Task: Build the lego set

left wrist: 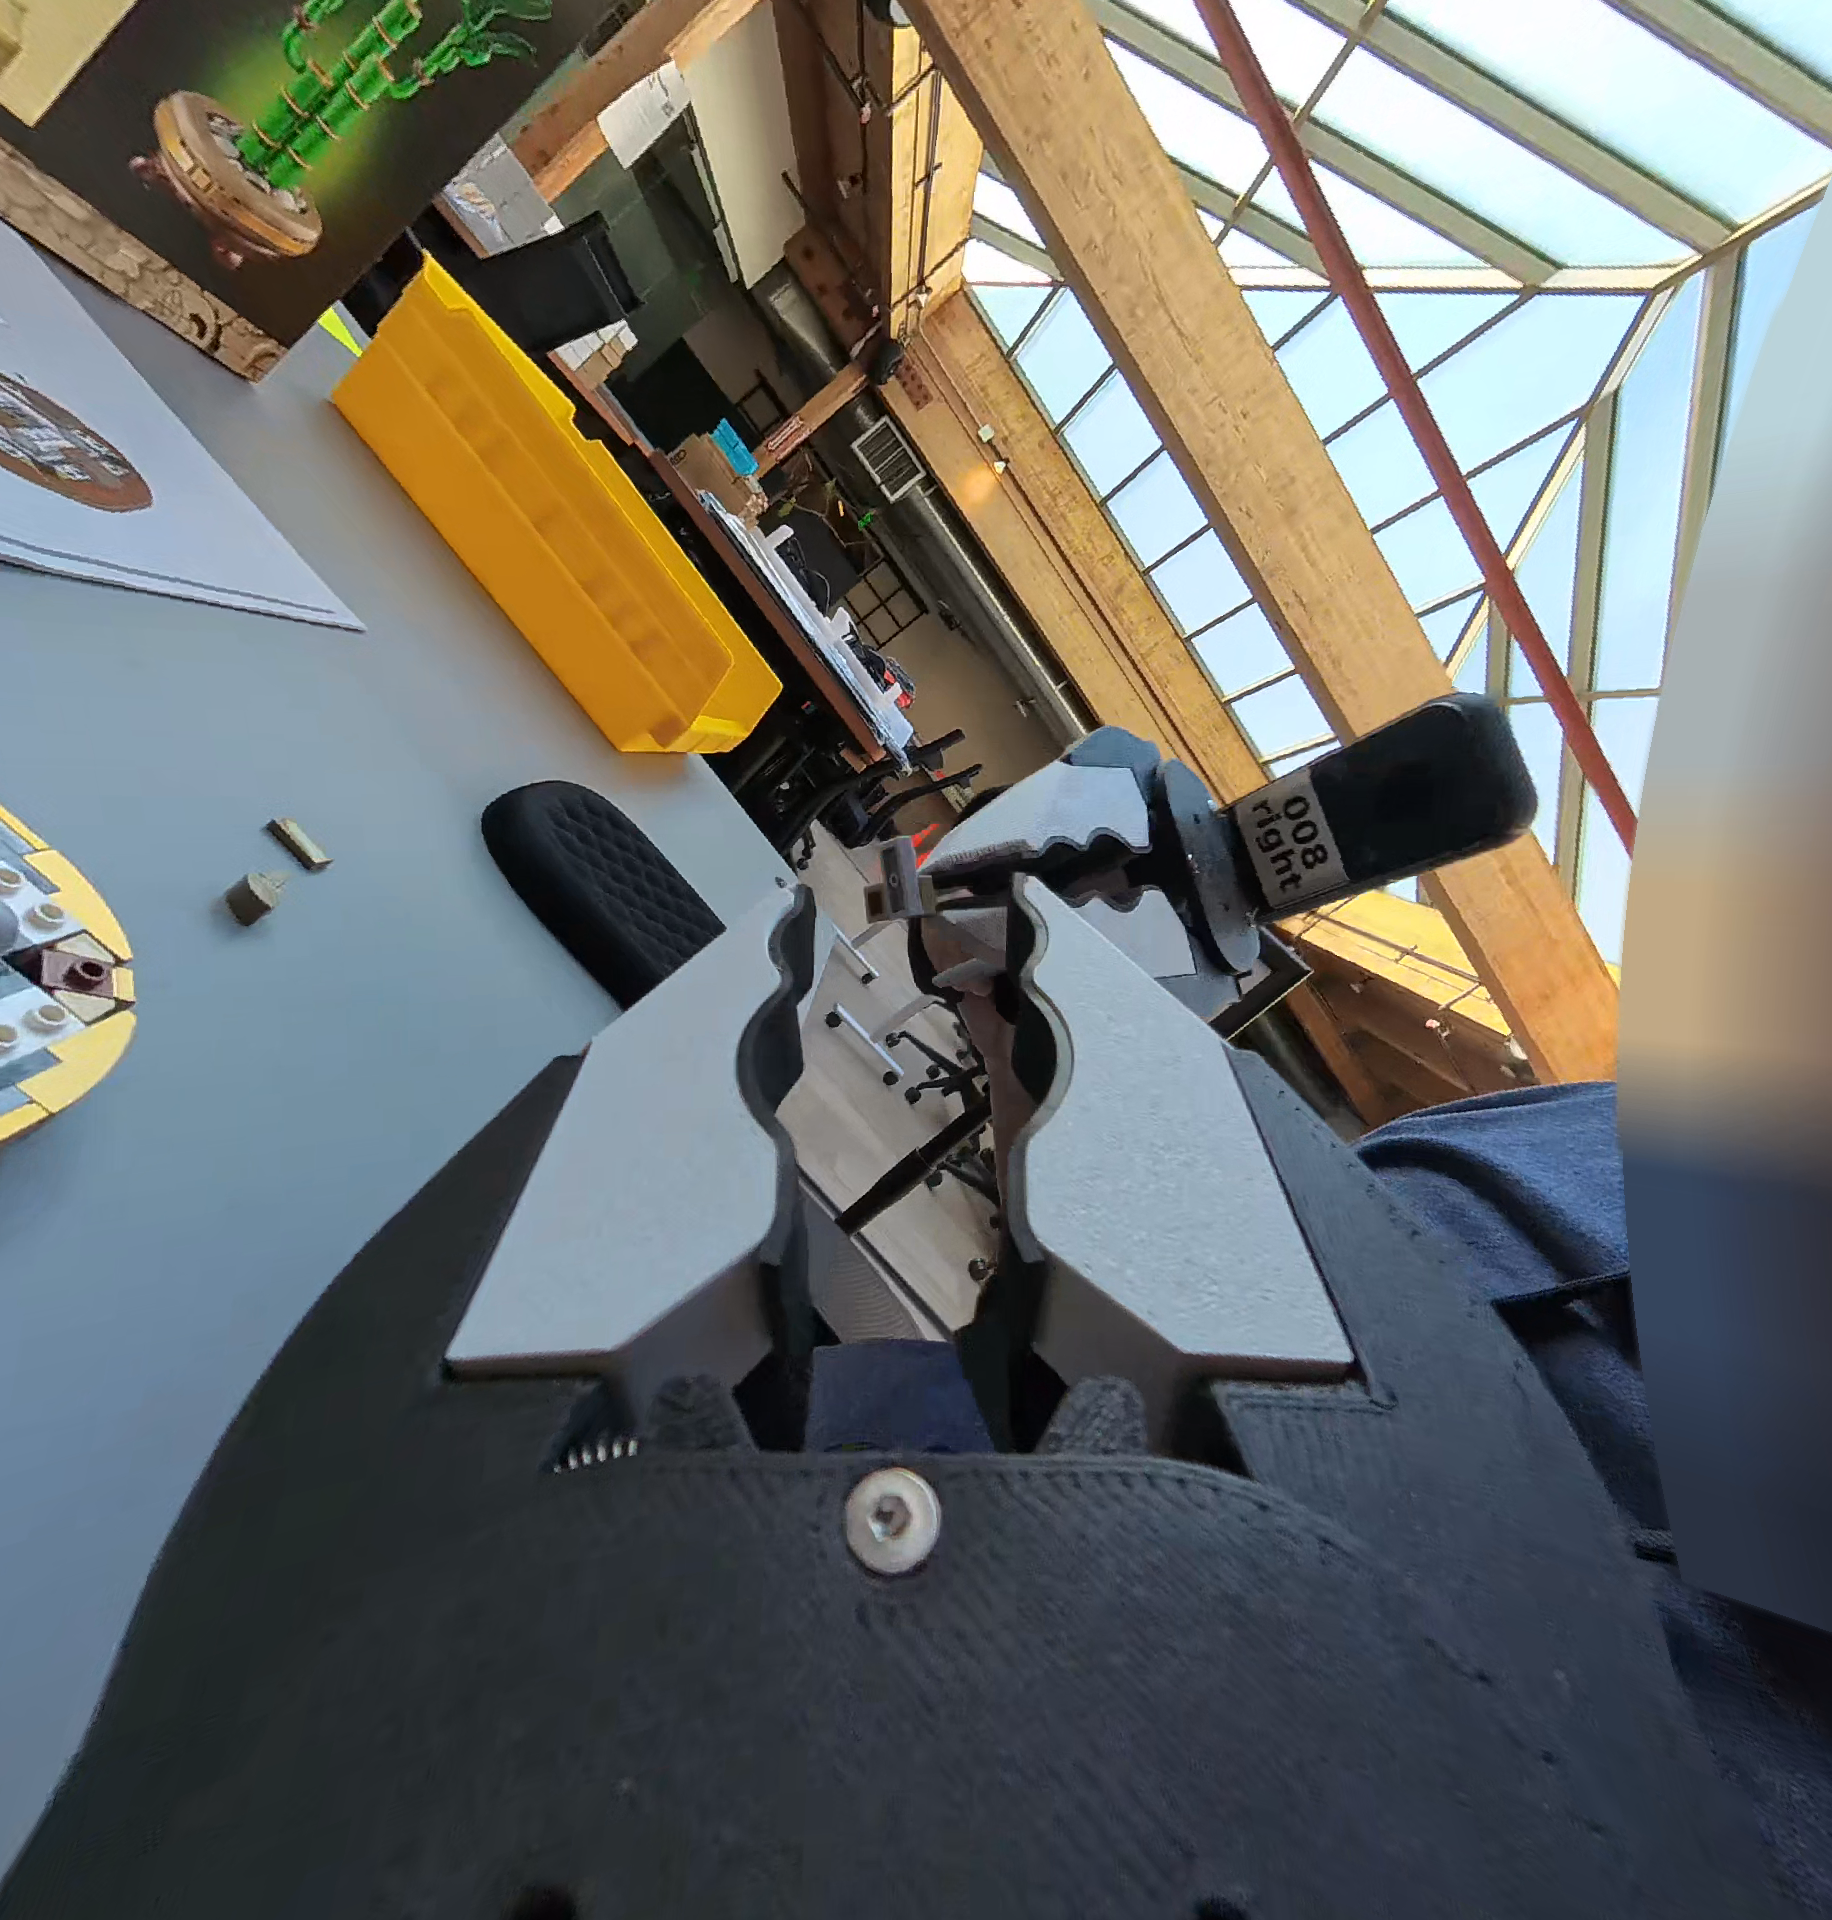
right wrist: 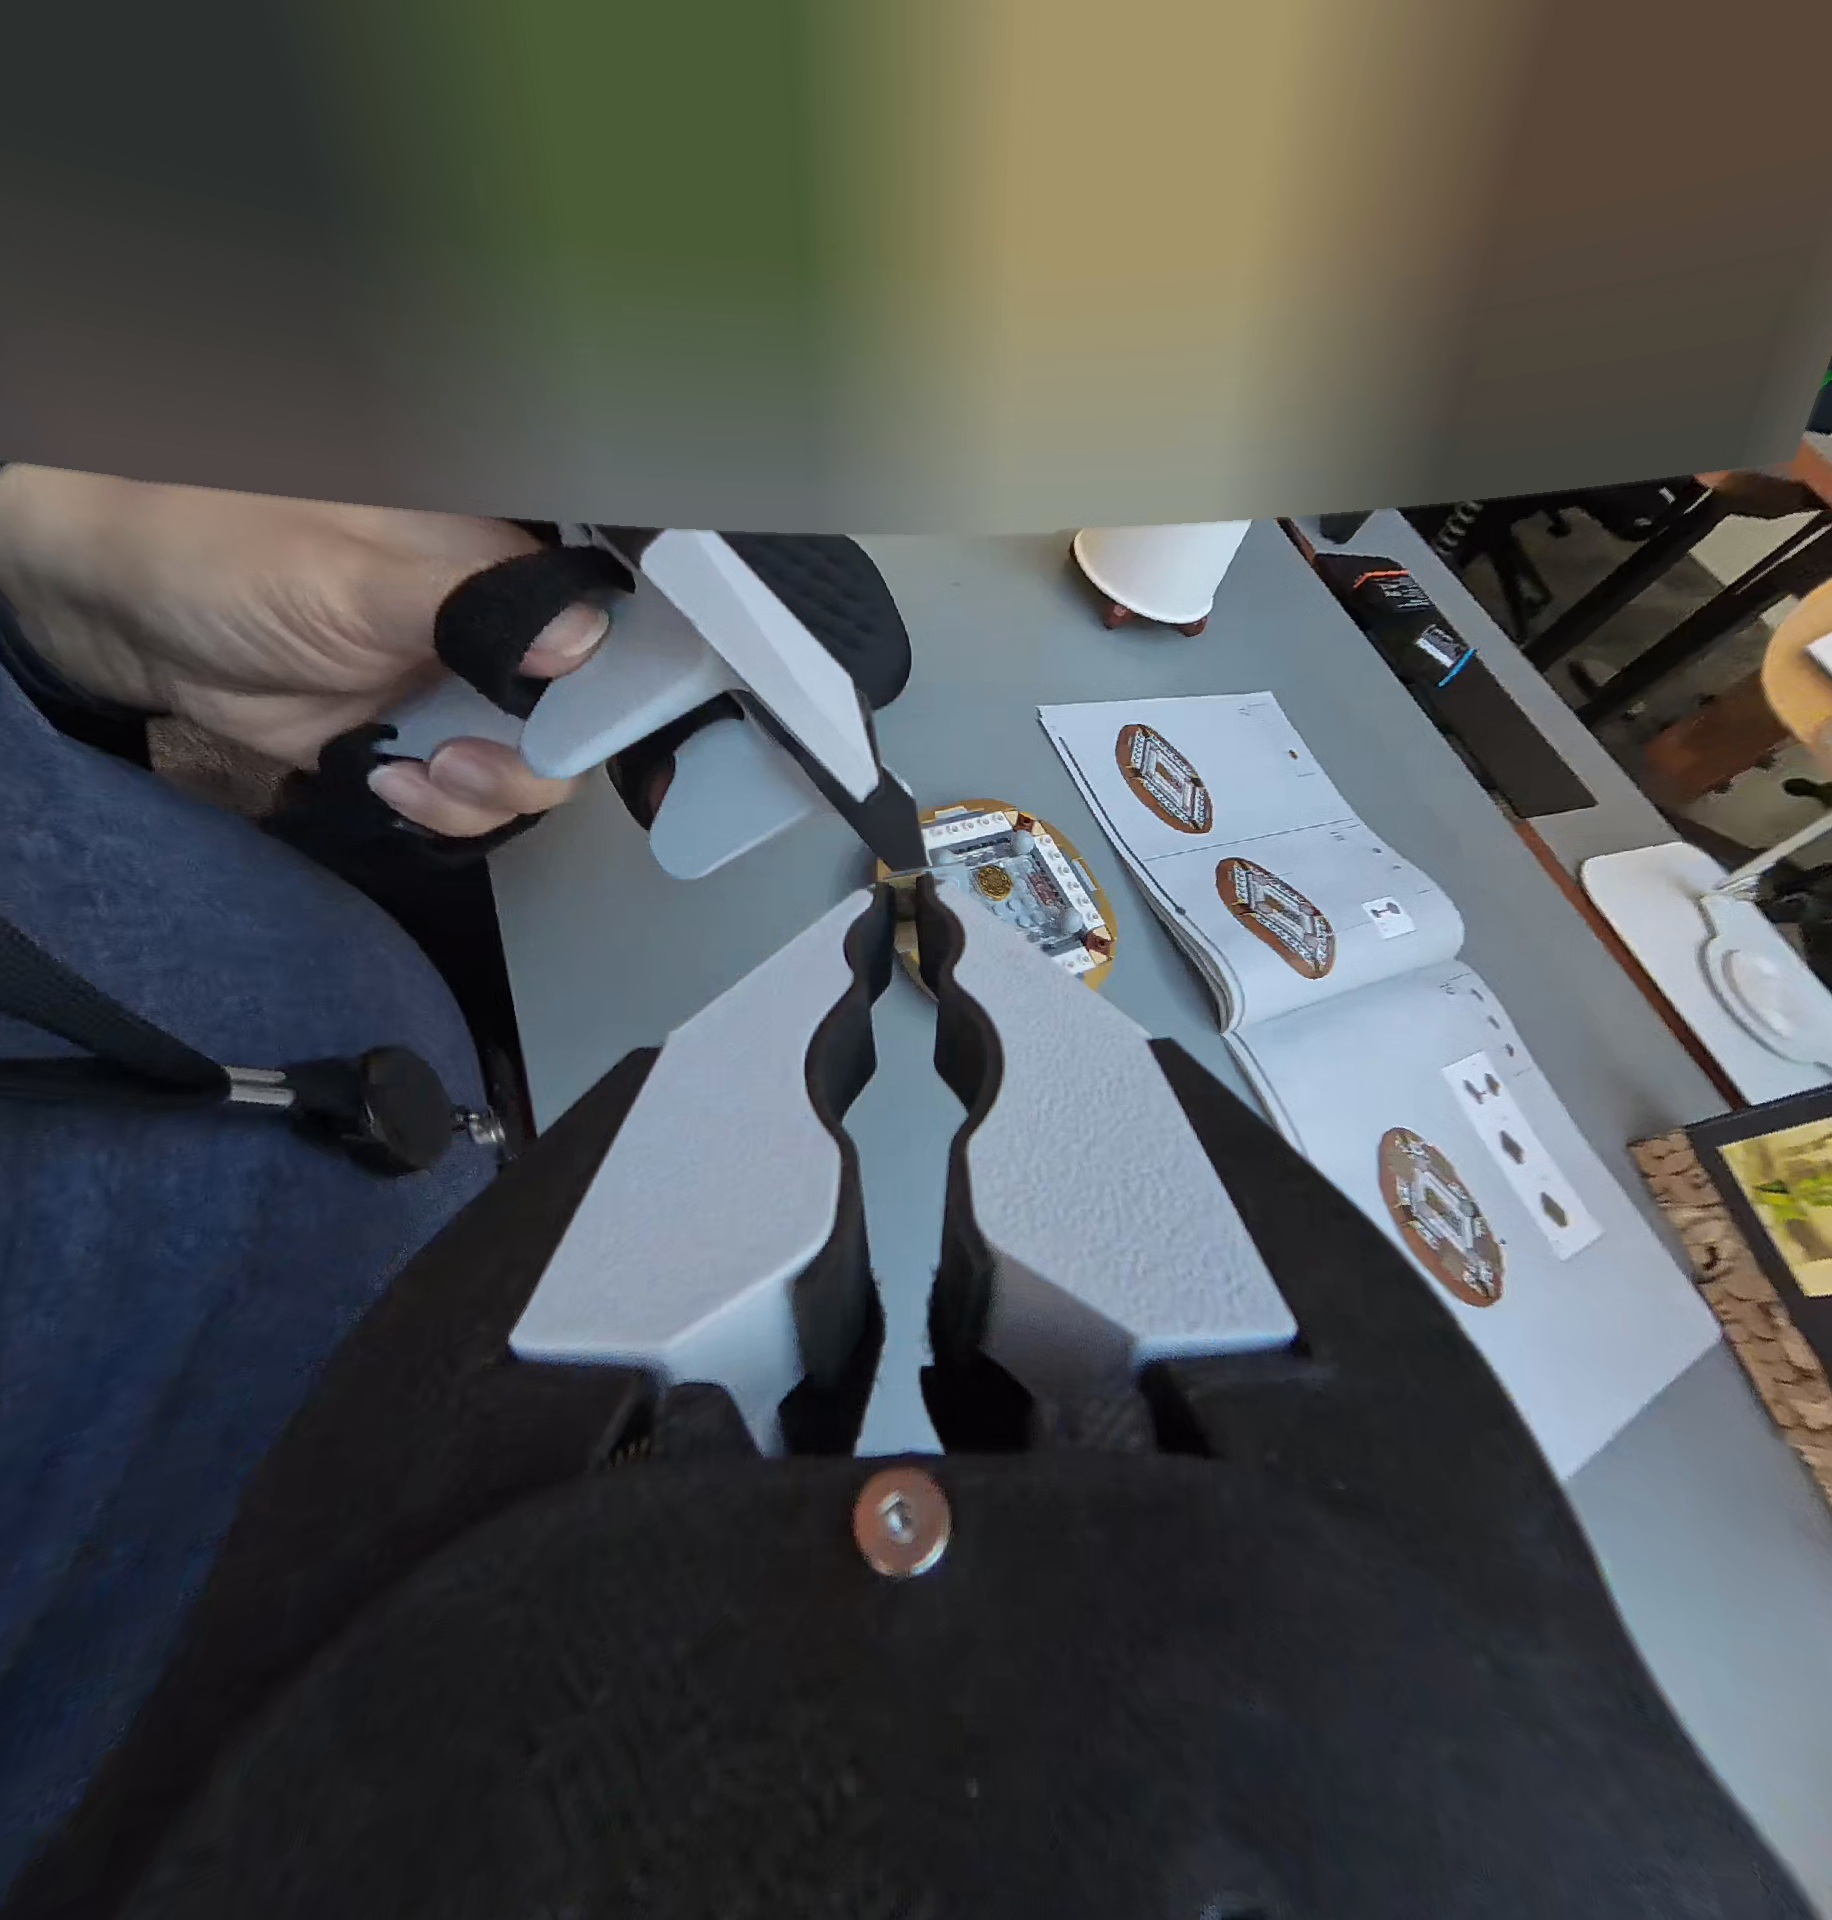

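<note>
My right gripper (right wrist: 899,889) is shut on a small grey Lego piece (right wrist: 904,872) and holds it in the air above the table. In the left wrist view the same piece (left wrist: 894,881) sits in the right gripper's tips (left wrist: 938,875), just past my left gripper (left wrist: 912,910). The left gripper is open, with its jaws wide on either side of the piece. One of its fingers (right wrist: 777,644) reaches down to the piece in the right wrist view. The round tan Lego base (right wrist: 1026,904) with grey and white bricks lies on the grey table below and also shows at the left edge (left wrist: 29,1008).
Two loose tan pieces (left wrist: 297,842) (left wrist: 252,896) lie near the base. An open instruction booklet (right wrist: 1327,966) lies to the right. A yellow bin (left wrist: 548,520), the set's box (left wrist: 216,156) and a white item on brown feet (right wrist: 1161,571) stand farther back. A black chair back (left wrist: 600,894) is at the table edge. My two grippers' fingertips are within a few centimetres of each other. The round tan Lego base (right wrist: 1026,904) lies around 15 centimetres away from my left fingertips.
</note>
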Demonstrator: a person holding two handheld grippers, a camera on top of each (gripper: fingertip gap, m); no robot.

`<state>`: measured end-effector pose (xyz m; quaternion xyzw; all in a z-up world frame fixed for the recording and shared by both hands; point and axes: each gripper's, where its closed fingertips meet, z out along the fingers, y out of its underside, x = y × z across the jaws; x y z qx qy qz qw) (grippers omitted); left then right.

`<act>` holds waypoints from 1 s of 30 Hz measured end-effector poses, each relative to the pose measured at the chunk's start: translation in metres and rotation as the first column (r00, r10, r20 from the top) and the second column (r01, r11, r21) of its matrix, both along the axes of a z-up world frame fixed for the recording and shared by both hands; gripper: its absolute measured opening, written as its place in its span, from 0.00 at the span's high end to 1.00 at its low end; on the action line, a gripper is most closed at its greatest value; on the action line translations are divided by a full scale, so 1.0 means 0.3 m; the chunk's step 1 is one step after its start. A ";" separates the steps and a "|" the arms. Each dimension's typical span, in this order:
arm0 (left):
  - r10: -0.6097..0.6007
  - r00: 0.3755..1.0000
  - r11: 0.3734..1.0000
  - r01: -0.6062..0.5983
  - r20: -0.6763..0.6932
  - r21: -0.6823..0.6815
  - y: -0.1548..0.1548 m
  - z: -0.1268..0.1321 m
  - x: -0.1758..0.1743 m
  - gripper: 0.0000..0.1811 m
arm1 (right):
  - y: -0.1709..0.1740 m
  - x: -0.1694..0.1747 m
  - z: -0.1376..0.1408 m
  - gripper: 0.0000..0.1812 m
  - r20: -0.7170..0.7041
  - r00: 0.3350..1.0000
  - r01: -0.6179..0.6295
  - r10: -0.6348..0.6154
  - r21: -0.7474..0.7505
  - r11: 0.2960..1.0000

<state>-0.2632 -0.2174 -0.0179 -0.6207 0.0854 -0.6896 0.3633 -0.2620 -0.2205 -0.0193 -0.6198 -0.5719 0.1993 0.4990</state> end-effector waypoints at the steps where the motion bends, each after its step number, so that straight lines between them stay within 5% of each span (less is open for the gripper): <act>1: 0.001 1.000 1.000 -0.001 -0.028 0.007 -0.001 -0.005 0.005 0.81 | -0.001 -0.003 -0.008 0.98 0.032 0.999 -0.001 0.000 0.030 1.000; 6: -0.005 0.990 1.000 0.009 -0.139 0.028 -0.001 -0.033 0.021 0.86 | -0.011 -0.016 -0.014 0.98 0.112 0.994 -0.017 0.001 0.146 0.989; 9: -0.050 0.993 0.998 0.054 -0.106 0.041 -0.020 -0.014 0.024 0.94 | -0.015 -0.018 -0.014 0.98 0.133 0.991 -0.032 0.007 0.189 0.982; 22: -0.076 0.997 0.996 0.075 0.016 0.049 -0.025 0.011 -0.003 0.97 | -0.023 -0.039 0.012 0.95 0.081 0.996 -0.048 0.034 0.182 0.982; 25: -0.087 0.995 0.994 0.085 0.040 0.064 -0.031 0.019 -0.011 0.97 | -0.027 -0.036 0.029 0.92 0.006 0.999 -0.048 0.047 0.118 0.992; 30: -0.091 0.994 0.991 0.085 0.054 0.104 -0.035 0.029 -0.036 0.97 | -0.028 -0.015 0.079 0.89 -0.294 0.954 -0.121 0.054 -0.216 0.969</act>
